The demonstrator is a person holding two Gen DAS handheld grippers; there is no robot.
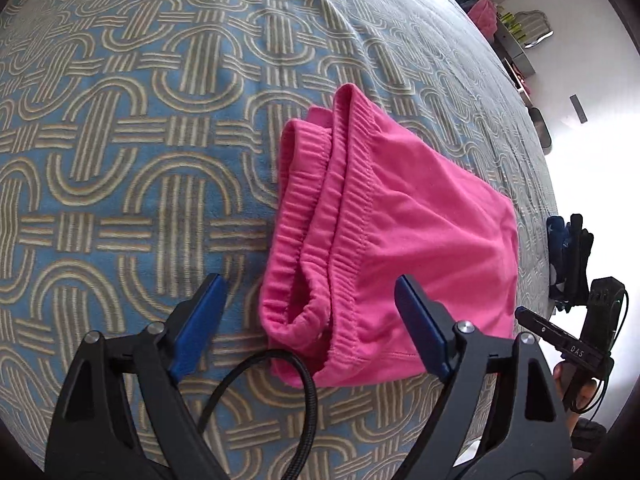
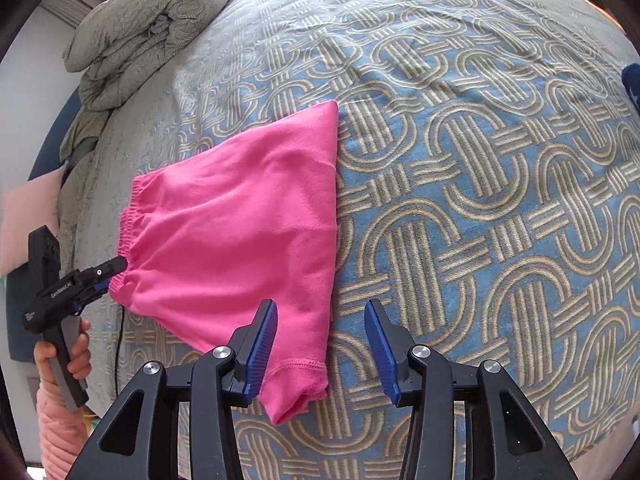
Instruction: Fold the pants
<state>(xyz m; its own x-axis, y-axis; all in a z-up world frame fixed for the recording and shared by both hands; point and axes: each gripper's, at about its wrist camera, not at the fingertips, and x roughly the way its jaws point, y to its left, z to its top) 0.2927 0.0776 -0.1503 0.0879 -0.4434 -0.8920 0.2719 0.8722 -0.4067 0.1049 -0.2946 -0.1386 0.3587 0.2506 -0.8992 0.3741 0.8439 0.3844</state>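
Since both tongs are spread wide with nothing between the pads, neither one has cloth right now.

Nearest, right wrist view: right tongs [image 2: 320,344] hover just over the hem end of the pink pants [image 2: 248,232]. Left-hand pad sits over the fabric, right-hand pad over bare bedspread [image 2: 500,200], so the folded edge of the pants runs up between the two pads. Stitched leg hem [image 2: 298,368] lies directly under them, slightly rumpled.

Left wrist view: left tongs [image 1: 310,320] are released too, straddling the waistband end [image 1: 316,216]. The elastic band is bunched in stacked layers just ahead of the pads, looks like touching range. A black cable [image 1: 276,376] loops across the near corner of the fabric.

Geometry that matters: the pants are already folded into a compact shape, flat on the bed. Long axis runs waistband to hem, one pair of tongs at each end, facing each other. From the right view the left tongs [image 2: 108,274] sit at the waistband corner. Each is about equally near its own end.

My read: another fold means carrying one end over to the other, along that axis. Hem end is thinner and easier to pinch; waistband is thick and may slip.

Farther off: a rolled grey-green quilt [image 2: 148,20] at the head of the bed, dark clothes [image 1: 568,256] off the far edge.
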